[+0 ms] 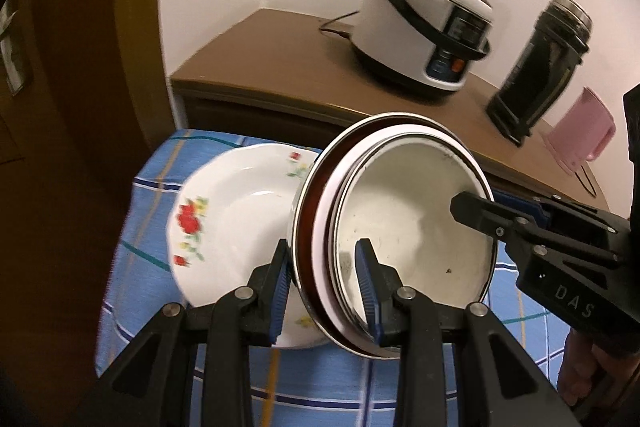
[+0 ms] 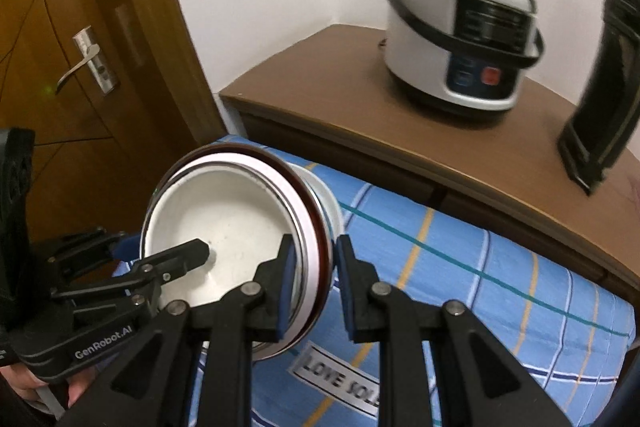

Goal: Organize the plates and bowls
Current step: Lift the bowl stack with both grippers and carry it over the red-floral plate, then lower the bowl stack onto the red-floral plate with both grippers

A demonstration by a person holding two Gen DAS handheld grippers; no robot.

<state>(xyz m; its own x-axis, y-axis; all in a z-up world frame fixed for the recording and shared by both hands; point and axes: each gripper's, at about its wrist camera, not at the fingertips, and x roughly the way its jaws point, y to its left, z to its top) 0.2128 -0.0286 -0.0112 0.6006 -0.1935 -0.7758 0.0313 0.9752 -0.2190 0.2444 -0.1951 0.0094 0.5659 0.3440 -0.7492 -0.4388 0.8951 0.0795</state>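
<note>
Between both hand-held grippers (image 1: 326,291) (image 2: 316,289), nested bowls (image 1: 400,211) hang clamped.

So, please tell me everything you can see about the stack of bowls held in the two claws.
The stack of bowls is nested: a white, scuffed inner bowl, then a white band and a dark red, metal-edged rim. It looks like enamelled metal. It is tilted, above the blue checked cloth. The left claw and right claw each pinch its rim on opposite sides.
</note>
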